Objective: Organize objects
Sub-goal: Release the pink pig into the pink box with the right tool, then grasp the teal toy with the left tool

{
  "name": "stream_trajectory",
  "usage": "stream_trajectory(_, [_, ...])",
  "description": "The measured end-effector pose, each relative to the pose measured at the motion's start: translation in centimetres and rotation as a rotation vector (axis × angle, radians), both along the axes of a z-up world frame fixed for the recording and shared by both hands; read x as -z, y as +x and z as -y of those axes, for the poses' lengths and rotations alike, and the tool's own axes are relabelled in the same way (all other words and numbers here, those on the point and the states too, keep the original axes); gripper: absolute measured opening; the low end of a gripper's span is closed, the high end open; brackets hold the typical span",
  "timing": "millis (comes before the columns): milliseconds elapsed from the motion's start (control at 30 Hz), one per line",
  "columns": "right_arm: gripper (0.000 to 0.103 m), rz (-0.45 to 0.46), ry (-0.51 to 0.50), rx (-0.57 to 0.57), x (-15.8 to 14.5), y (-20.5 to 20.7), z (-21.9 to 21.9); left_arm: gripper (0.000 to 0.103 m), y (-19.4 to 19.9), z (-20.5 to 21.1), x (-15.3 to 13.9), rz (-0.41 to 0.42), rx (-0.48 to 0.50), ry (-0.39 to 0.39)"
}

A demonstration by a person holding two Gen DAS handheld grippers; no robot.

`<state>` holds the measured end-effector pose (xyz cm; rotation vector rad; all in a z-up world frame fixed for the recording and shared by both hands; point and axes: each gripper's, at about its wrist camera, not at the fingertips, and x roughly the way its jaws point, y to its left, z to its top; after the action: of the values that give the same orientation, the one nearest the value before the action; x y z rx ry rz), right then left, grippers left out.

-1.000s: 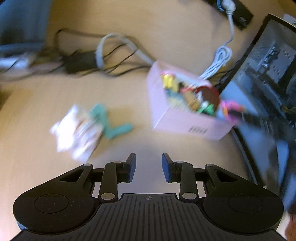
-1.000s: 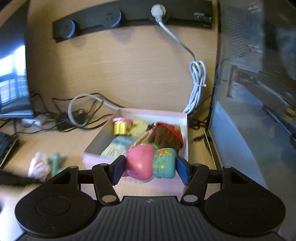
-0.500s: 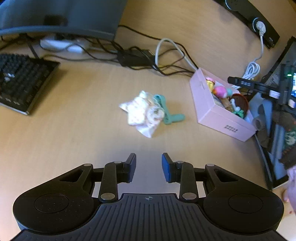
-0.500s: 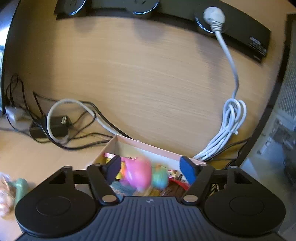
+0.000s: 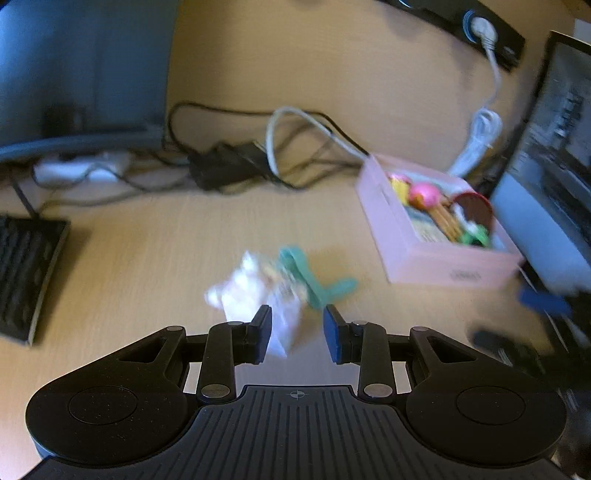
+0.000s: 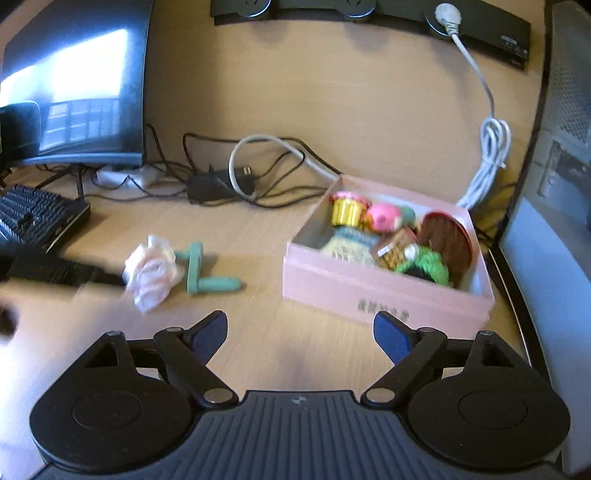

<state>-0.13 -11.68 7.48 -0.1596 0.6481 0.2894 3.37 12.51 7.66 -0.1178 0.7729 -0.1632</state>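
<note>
The left gripper (image 5: 297,328) hangs low over the wooden counter (image 5: 147,258) with its blue-padded fingers parted and nothing between them; a crumpled white wrapper (image 5: 255,291) lies just ahead of it, its near corner showing beside the left fingertip, though the blur makes it hard to say whether they touch. Against the far right side of the wrapper rests a teal plastic clip (image 5: 314,280). Farther ahead and to that gripper's right sits an open pink box (image 5: 436,266) packed with small toys. The right gripper (image 6: 300,328) is spread wide and empty, held back from the box, whose printed front wall is just ahead of its right fingertip. Inside the box I can make out a gold-wrapped cupcake toy (image 6: 347,210) at the far left corner, a pink round toy (image 6: 384,218) next to it, a brown doll with a red rim (image 6: 448,240) toward the right, and a green knitted piece (image 6: 428,264) in front of that. From this side the wrapper (image 6: 151,271) and clip (image 6: 201,273) are ahead and to the left, well apart from the box. Beyond them a tangle of black and grey cables (image 6: 240,177) runs along the back, a keyboard (image 6: 33,214) sits far left under a monitor (image 6: 77,92), and a white cord (image 6: 487,155) drops from a black power strip (image 6: 369,11).
</note>
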Motion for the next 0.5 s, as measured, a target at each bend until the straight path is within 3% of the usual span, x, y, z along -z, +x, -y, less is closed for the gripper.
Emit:
stream_trajectory(100, [0.088,-0.011,0.006,0.035,-0.1,-0.9,1.0,0.034,2.0,-0.5,-0.2,-0.013,-0.08,-0.007])
stream_trajectory(300, [0.092,-0.05,0.035,0.124,0.4,-1.9,3.8,0.034,4.6,0.4,-0.2,-0.063,-0.036,-0.131])
stream_trajectory(500, [0.092,-0.072,0.064,0.163,0.9,-2.6,4.6,0.034,8.0,4.0,2.0,-0.15,-0.098,-0.065])
